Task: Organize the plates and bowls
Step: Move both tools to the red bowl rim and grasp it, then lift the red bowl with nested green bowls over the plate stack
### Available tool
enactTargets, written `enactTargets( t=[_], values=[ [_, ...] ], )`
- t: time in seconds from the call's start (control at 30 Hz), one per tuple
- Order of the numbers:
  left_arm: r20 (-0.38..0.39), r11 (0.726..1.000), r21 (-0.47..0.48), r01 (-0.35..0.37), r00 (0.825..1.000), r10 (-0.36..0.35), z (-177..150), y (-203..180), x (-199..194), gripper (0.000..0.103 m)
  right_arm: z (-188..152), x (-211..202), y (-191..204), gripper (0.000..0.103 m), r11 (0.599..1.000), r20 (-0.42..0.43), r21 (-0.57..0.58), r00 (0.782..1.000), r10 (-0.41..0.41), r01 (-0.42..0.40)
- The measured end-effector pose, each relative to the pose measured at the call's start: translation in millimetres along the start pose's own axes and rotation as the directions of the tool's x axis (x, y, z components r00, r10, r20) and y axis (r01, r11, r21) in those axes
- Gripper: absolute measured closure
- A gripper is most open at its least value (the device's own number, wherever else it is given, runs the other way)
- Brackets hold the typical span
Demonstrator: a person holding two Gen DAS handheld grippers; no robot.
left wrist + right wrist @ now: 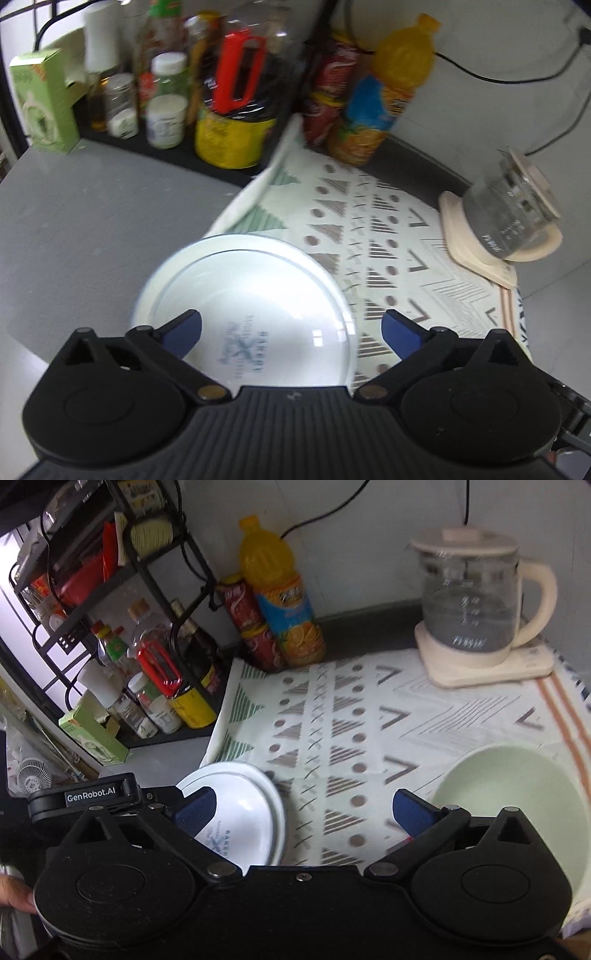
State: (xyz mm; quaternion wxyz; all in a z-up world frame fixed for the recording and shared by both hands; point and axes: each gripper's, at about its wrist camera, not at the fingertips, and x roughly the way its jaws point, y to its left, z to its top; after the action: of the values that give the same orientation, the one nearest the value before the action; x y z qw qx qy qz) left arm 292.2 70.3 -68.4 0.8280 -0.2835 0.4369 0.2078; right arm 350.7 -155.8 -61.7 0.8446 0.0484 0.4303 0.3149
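Note:
A white plate (251, 295) with a faint blue logo lies on the left edge of the patterned cloth (388, 236), partly over the grey counter. My left gripper (291, 332) hangs above the plate's near side, open, with nothing between its blue pads. In the right wrist view the same white plate (247, 805) sits at lower left, and a pale green bowl (517, 797) stands on the cloth (369, 731) at lower right. My right gripper (303, 812) is open over the cloth between plate and bowl, holding nothing. The other gripper's body (92, 797) shows at left.
A black rack (122, 602) full of bottles and jars stands at the back left. An orange juice bottle (277, 594) and red cans (255, 627) stand against the wall. A glass kettle (472, 602) on its cream base sits at the back right. A green box (40, 99) stands on the counter.

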Motion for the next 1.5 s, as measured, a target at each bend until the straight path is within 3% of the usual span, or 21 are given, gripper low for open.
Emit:
enactTargets(
  t=[0.3,0.6,0.8,1.0,1.1,1.17,1.3,1.4,1.5],
  values=[
    [-0.038,0.996,0.05,0.074,0.997,-0.072,-3.6,-59.6,10.6,0.001,9.8,-29.5,-50.4,0.0,0.999,0.029,0.037,0.999,-0.015,0.014],
    [-0.093,0.976,0.183,0.116,0.991,-0.1,-17.6,-119.1,20.9,0.001,8.0,-50.1,-106.1,0.0,0.995,0.042,0.09,0.998,-0.047,0.043],
    [-0.118,0.962,0.23,0.144,0.986,-0.119,-33.5,-148.0,31.9,0.001,-1.9,-61.8,-139.3,0.0,0.991,0.061,0.111,0.994,-0.086,0.079],
    [-0.185,0.96,0.216,0.177,0.973,-0.137,-53.9,-157.5,53.6,0.004,-13.8,-61.1,-163.4,0.0,0.987,0.043,0.124,0.993,-0.107,0.101],
    [-0.212,0.962,0.21,0.173,0.969,-0.128,-63.7,-157.9,65.9,0.016,-22.7,-52.9,-174.9,0.004,0.984,0.006,0.149,0.995,-0.099,0.097],
    [-0.234,0.965,0.197,0.171,0.964,-0.123,-68.9,-156.7,73.7,0.036,-29.0,-46.1,-181.6,0.013,0.979,-0.025,0.175,0.995,-0.098,0.101],
    [-0.276,0.969,0.168,0.183,0.952,-0.132,-74.2,-154.1,87.2,0.06,-41.0,-33.1,-189.9,0.027,0.975,-0.072,0.204,0.995,-0.073,0.087],
    [-0.295,0.969,0.145,0.199,0.944,-0.149,-76.8,-152.9,94.2,0.077,-48.1,-22.3,-194.0,0.046,0.972,-0.103,0.218,0.993,-0.061,0.083],
    [-0.283,0.971,0.147,0.189,0.949,-0.142,-78.6,-155.4,95.9,0.079,-53.1,-12.4,-196.4,0.071,0.969,-0.138,0.214,0.986,-0.096,0.125]
  ],
)
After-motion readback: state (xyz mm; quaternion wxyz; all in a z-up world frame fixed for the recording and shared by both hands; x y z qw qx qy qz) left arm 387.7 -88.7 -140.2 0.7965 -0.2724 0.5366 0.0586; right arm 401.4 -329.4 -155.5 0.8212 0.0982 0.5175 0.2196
